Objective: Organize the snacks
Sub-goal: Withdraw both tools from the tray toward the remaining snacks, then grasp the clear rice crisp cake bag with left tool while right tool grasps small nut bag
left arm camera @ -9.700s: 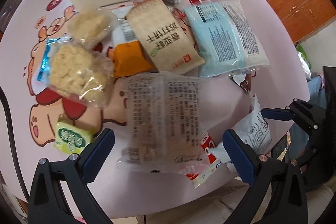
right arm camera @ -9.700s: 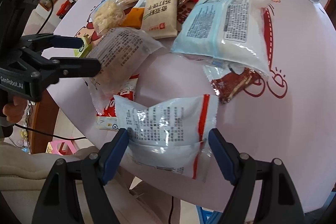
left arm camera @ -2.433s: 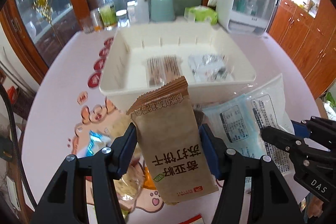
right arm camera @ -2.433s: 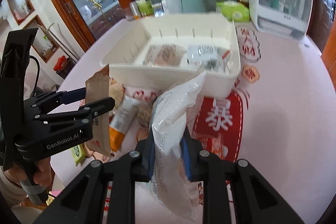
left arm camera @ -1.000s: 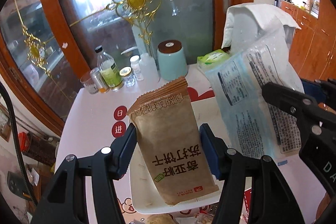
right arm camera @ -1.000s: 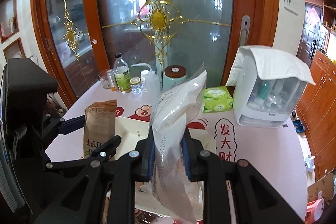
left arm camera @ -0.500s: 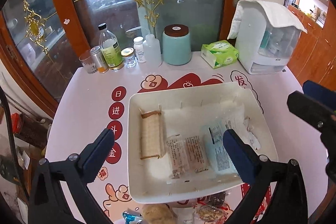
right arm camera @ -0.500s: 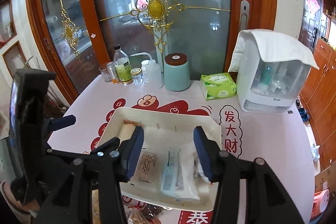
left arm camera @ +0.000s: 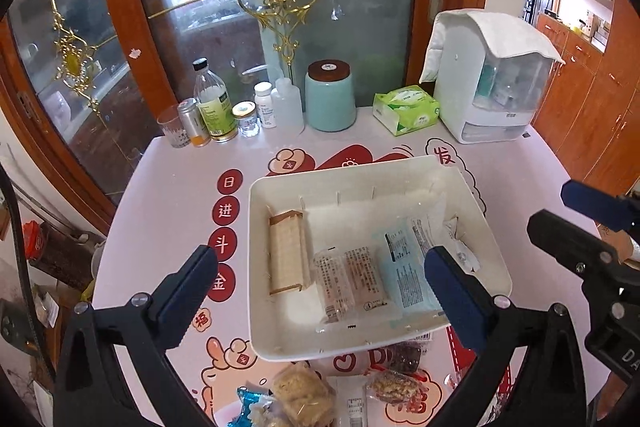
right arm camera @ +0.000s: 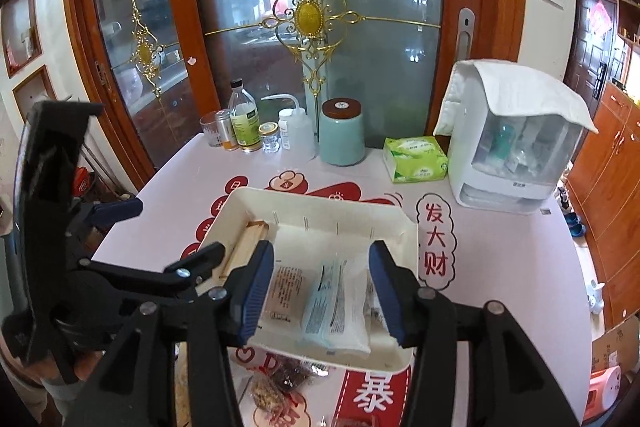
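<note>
A white bin (left arm camera: 490,239) stands on the pink table; it also shows in the right wrist view (right arm camera: 408,239). In it lie a brown cracker packet (left arm camera: 286,253), a clear packet (left arm camera: 350,283) and a blue-white packet (left arm camera: 404,267); the blue-white packet also shows in the right wrist view (right arm camera: 334,307). My left gripper (left arm camera: 320,291) is open and empty, held above the bin. My right gripper (right arm camera: 322,287) is open and empty, also above the bin. Loose snacks (left arm camera: 304,393) lie on the table in front of the bin.
Bottles and jars (left arm camera: 212,111), a teal canister (left arm camera: 330,95), a green tissue pack (left arm camera: 406,109) and a white covered appliance (left arm camera: 492,79) stand along the table's far edge, before a glass door. Wooden cabinets (left arm camera: 592,95) are at the right.
Both grippers opened and let go: the brown cracker packet and the blue-white packet now lie in the bin. Since half a second ago, the views have barely shifted.
</note>
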### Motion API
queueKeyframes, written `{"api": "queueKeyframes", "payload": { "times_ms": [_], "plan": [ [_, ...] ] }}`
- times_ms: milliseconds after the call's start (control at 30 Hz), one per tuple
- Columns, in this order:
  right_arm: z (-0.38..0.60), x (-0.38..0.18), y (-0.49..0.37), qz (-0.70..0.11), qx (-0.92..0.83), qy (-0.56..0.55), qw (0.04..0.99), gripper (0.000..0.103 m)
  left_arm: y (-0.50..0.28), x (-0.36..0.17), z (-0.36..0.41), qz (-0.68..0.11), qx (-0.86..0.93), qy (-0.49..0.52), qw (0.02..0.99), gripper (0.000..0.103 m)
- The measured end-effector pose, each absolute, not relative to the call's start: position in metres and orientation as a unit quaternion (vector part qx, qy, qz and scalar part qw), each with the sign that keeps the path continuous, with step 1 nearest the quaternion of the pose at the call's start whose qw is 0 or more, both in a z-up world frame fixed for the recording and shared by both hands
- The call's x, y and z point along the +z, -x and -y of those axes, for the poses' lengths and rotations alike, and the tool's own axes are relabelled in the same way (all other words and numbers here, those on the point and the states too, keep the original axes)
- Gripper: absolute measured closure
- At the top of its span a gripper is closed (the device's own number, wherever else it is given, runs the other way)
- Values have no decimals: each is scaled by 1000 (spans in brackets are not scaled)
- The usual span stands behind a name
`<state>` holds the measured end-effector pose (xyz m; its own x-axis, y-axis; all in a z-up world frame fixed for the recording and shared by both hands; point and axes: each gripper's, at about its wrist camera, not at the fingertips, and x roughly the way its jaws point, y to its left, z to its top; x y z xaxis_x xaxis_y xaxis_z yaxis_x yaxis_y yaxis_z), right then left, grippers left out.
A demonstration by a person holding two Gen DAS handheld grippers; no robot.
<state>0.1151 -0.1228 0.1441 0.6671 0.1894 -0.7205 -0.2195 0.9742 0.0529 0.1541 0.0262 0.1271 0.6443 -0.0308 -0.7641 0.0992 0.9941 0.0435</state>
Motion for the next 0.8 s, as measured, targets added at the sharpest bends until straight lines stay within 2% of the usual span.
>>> {"api": "queueKeyframes", "payload": {
  "times_ms": [400,800],
  "plan": [
    [135,133,-71,-408,121,2,905,53,-98,132,-41,-409,-40,-49,910,0],
    [128,82,-28,-453,140,-4,880,53,-33,82,-76,-437,-25,-25,899,0]
  ]
}}
